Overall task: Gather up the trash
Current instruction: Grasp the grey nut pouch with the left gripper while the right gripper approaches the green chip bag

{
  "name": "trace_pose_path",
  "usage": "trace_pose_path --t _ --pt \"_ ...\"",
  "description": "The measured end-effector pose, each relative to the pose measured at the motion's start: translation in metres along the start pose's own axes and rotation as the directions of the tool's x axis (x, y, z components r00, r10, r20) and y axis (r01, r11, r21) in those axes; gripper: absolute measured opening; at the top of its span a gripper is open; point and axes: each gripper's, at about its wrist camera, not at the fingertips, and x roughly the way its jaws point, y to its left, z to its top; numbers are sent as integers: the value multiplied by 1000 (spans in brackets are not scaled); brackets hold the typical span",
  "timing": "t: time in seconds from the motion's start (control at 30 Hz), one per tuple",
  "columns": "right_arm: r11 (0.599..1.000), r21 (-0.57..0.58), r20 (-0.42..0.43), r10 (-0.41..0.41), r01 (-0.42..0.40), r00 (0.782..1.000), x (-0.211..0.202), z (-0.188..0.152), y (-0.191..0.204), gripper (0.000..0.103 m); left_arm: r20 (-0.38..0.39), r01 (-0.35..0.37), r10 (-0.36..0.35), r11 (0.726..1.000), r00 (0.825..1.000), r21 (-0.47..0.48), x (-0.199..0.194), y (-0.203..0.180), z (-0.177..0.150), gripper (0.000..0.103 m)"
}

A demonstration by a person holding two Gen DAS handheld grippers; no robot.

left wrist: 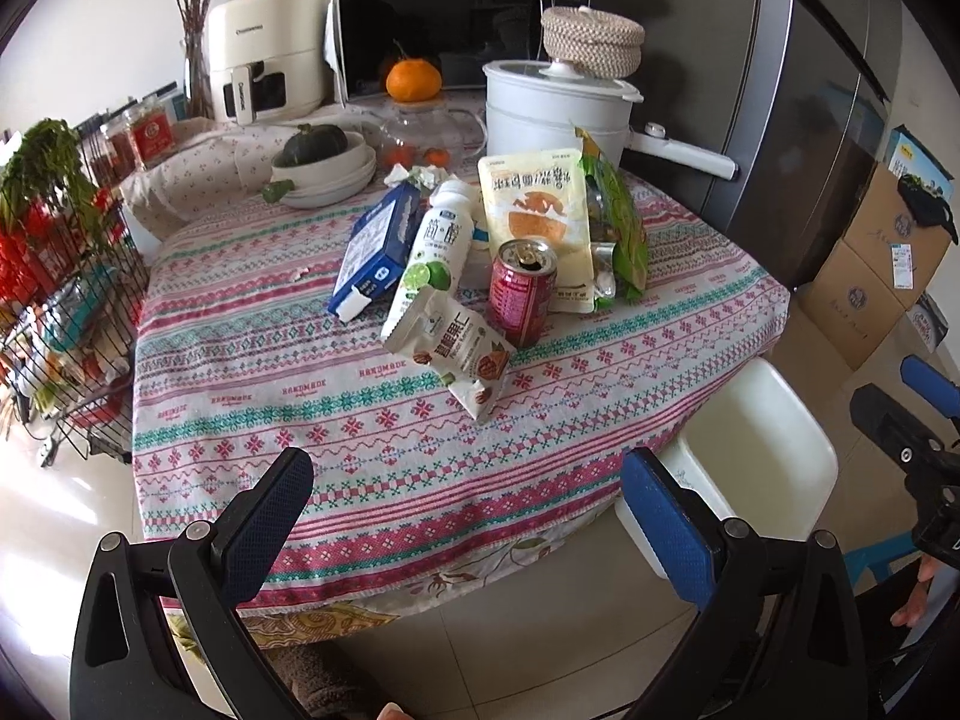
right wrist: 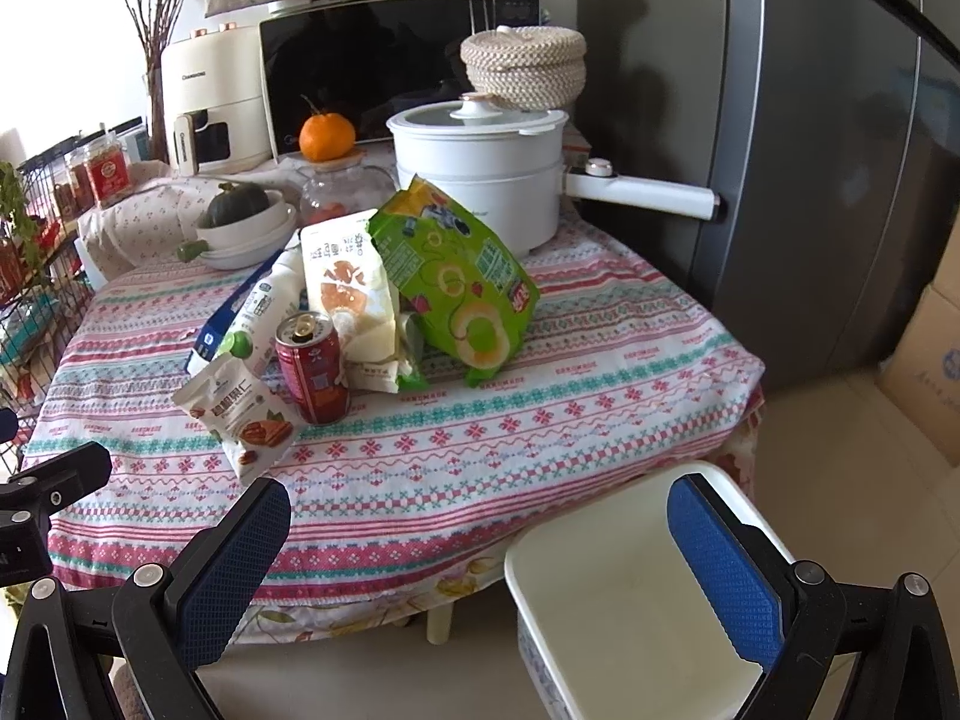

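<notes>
A heap of trash lies mid-table: a red can (left wrist: 521, 291) (right wrist: 312, 367) standing upright, a white nut pouch (left wrist: 453, 354) (right wrist: 243, 414), a white yogurt bottle (left wrist: 429, 249) (right wrist: 261, 315), a blue carton (left wrist: 378, 246) (right wrist: 219, 324), a pale yellow snack bag (left wrist: 540, 216) (right wrist: 348, 294) and a green snack bag (left wrist: 618, 222) (right wrist: 456, 288). An empty white bin (left wrist: 762, 450) (right wrist: 630, 594) stands by the table's near right corner. My left gripper (left wrist: 468, 516) is open and empty in front of the table edge. My right gripper (right wrist: 480, 564) is open and empty, over the bin's side; it also shows in the left wrist view (left wrist: 906, 426).
The table wears a patterned cloth (left wrist: 372, 420) (right wrist: 480, 420). At the back stand a white pot (left wrist: 552, 114) (right wrist: 480, 168), a glass jar with an orange (left wrist: 414, 81) (right wrist: 327, 135), stacked bowls with a squash (left wrist: 318, 165), a microwave (right wrist: 390, 66) and an air fryer (left wrist: 264, 60). A wire rack (left wrist: 66, 312) is left, a fridge (right wrist: 810, 150) and boxes (left wrist: 870, 276) right.
</notes>
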Motion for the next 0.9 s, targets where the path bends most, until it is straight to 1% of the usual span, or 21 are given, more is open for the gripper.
trace_pose_path --t 0.1,0.17,0.23,0.3,0.37,0.4,0.43,0.5,0.57,0.6,0.63,0.67,0.7,0.73,0.83,0.9 --pt "1000 -3 -39 19 -19 999 6 8 0 103 -61 -1 0 1000 998 -17 17 11 9 103" --pt "999 -11 -67 37 -37 997 10 16 1 103 -103 23 -26 999 994 -36 30 18 18 103" --pt "999 -28 -96 37 -40 995 17 25 3 103 -147 38 -45 998 988 -49 45 23 28 103" --pt "997 -37 -130 59 -65 990 28 36 4 103 -166 56 -70 995 984 -85 62 30 37 103" --pt "996 -21 -171 86 -90 982 44 47 3 103 -176 89 -108 990 978 -112 84 34 44 103" --pt "994 -9 -191 101 -104 976 54 52 2 103 -171 99 -118 988 978 -115 94 37 46 101" --pt "993 4 -208 115 -116 971 64 56 1 103 -168 95 -112 990 979 -106 105 38 47 100" --pt "990 27 -217 139 -136 966 81 59 -2 103 -188 92 -109 991 976 -98 124 39 46 89" --pt "990 34 -218 144 -140 965 94 53 -4 103 -207 133 -159 982 965 -132 139 40 47 85" --pt "991 24 -245 130 -128 961 102 47 -4 103 -206 149 -177 978 962 -145 144 40 47 84" --pt "993 6 -287 118 -121 951 109 42 -3 103 -199 160 -189 975 962 -154 148 40 47 82" --pt "992 -16 -317 116 -128 941 115 38 -2 103 -196 173 -204 971 959 -163 152 38 47 78" --pt "990 -37 -330 118 -137 937 119 36 -1 103 -197 188 -222 967 955 -174 156 38 47 73" --pt "989 -56 -335 111 -138 936 120 35 -1 103 -199 204 -240 961 950 -188 161 37 48 70" --pt "987 -114 -321 73 -115 944 122 37 1 103 -197 230 -276 946 941 -227 169 36 48 62" --pt "985 -133 -314 59 -106 948 123 38 1 103 -193 237 -288 939 938 -248 173 35 49 50"
